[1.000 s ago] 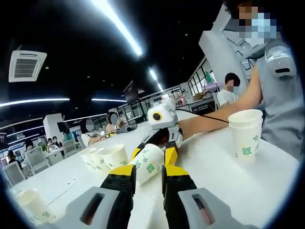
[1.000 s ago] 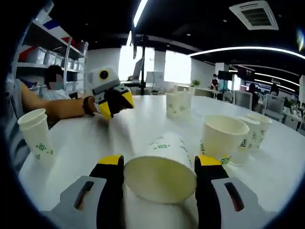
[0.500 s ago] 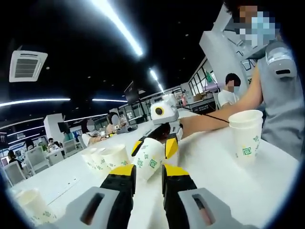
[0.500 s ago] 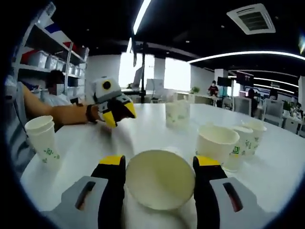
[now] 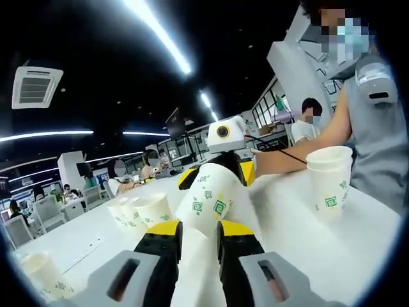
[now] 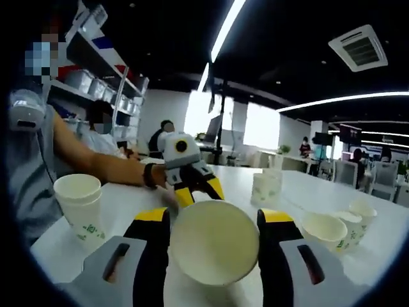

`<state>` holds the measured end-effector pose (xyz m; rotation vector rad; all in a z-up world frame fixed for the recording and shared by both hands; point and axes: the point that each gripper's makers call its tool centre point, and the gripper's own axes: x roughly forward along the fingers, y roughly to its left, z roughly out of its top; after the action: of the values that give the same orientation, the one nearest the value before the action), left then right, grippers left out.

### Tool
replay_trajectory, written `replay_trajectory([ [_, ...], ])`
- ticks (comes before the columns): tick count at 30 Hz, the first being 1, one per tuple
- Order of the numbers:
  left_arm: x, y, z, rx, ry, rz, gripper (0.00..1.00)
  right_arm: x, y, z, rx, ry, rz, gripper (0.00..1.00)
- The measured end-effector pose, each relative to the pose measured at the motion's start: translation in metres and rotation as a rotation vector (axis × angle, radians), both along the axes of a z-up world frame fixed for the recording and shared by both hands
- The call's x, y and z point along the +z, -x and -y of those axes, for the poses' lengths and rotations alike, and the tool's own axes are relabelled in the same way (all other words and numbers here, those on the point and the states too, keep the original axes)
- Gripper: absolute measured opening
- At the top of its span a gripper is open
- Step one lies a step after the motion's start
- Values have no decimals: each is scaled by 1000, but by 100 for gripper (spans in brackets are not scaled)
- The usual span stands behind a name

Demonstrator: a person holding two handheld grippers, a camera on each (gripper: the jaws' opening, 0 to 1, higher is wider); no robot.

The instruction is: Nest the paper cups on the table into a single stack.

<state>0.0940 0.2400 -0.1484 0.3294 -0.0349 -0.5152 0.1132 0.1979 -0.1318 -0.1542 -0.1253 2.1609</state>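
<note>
Long ceiling strips (image 5: 160,35) blazed overhead and glared white off my tabletop (image 5: 300,236). The ceiling stayed dim, the far room was soft, and the fisheye bent everything near the edges.

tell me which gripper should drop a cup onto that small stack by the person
Right. The right gripper already holds a paper cup in its jaws, lifted. The left gripper looks closed and empty. The stack stands nearby.

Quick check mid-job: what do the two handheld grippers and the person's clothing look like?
Both the left gripper and the right gripper have grey bodies, black fingers and yellow tips. A black cable trails from the right one. The person wears a grey sleeveless top and a dark wrist strap.
</note>
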Motion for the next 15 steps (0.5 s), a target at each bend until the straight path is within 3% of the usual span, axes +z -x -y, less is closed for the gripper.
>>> replay_trajectory([
  [11,0,5,21,-7,1,4,27,-14,16,-9,34,38,15,56],
  [15,-3,4,19,-19,3,-9,29,-18,18,-11,50,48,20,56],
])
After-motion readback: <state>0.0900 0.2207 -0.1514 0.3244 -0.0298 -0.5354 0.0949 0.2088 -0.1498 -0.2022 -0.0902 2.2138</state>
